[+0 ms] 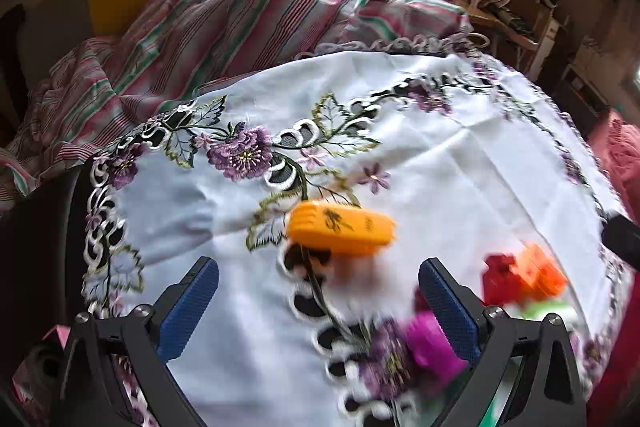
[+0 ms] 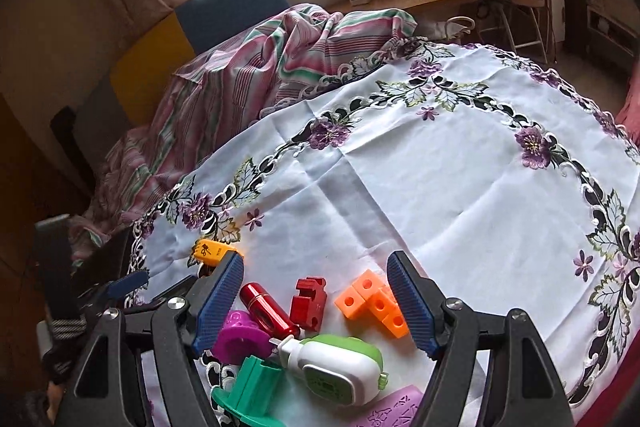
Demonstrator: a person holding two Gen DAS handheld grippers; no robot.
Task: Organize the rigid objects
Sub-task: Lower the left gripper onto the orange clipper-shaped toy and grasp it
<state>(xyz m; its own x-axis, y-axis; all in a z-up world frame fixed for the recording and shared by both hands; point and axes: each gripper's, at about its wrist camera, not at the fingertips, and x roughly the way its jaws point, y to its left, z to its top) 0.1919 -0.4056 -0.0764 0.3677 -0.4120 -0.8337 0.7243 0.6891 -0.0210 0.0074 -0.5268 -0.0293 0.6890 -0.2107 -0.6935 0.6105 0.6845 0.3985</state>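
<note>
- Left tongs (image 1: 319,303) stand wide apart over the white embroidered cloth (image 1: 440,163) on the worktop, with nothing between the blue pads (image 1: 188,311) and nothing touched.
- Just beyond the tips of the left tongs lies an orange clip (image 1: 342,229) with black marks on its top, flat on the cloth near the purple flower border.
- Right tongs (image 2: 316,301) hang partly open above a cluster of small plastic pieces at the near edge of the cloth, gripping none of them.
- Between the right pads sit a red cylinder (image 2: 268,309), a red notched block (image 2: 308,301) and an orange cube piece with round holes (image 2: 372,301), the latter close to the right pad.
- Nearer still lie a magenta ring piece (image 2: 240,337), a green-and-white gadget (image 2: 340,367), a teal holder (image 2: 250,387) and a pink stencil sheet (image 2: 394,409).
- A striped sheet (image 2: 256,67) is bunched at the far left, behind the cloth.
</note>
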